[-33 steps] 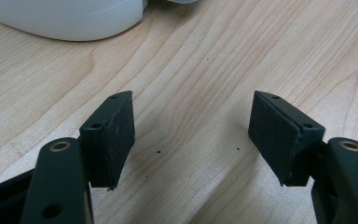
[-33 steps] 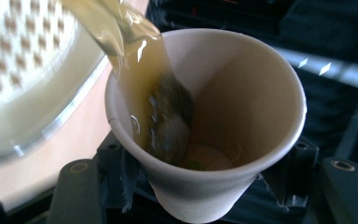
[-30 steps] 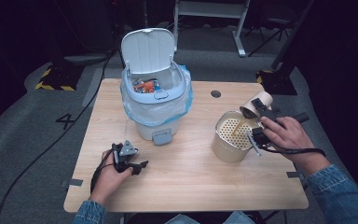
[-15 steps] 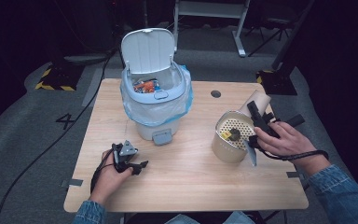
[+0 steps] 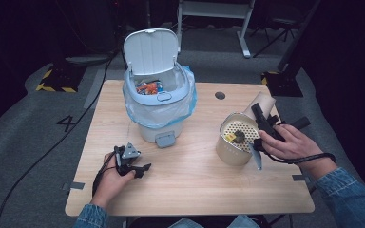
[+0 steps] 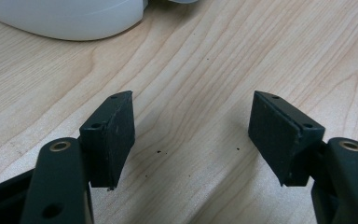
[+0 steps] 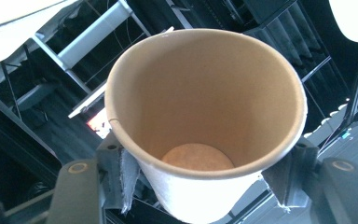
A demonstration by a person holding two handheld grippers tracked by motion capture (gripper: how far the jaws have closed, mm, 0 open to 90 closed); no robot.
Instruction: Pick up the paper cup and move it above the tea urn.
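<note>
1. The right gripper (image 5: 262, 118) is held above the right side of the table (image 5: 195, 190), its jaws clamped on a brown paper cup (image 5: 261, 102).
2. In the right gripper view, the paper cup (image 7: 205, 121) sits between the two jaws, its open mouth facing the camera, and the pads press on its wall from both sides near the rim.
3. The inside of the cup looks empty; its round bottom shows.
4. In the high view, the cup is tilted, raised off the table, just beyond the far right edge of a round metal tin (image 5: 237, 140).
5. The tin stands on the right half of the table and carries a perforated insert with a small dark item and a yellow bit lying on it.
6. The left gripper (image 5: 132, 164) rests low at the near left of the table, in the person's left hand (image 5: 111, 178).
7. In the left gripper view, its jaws stand wide apart over bare wood with nothing between them.
8. A white bin (image 5: 159, 102) with a blue liner bag stands at the far middle of the table, well apart from the cup.
9. Its lid (image 5: 151, 50) is flipped up, and colourful scraps lie inside.
</note>
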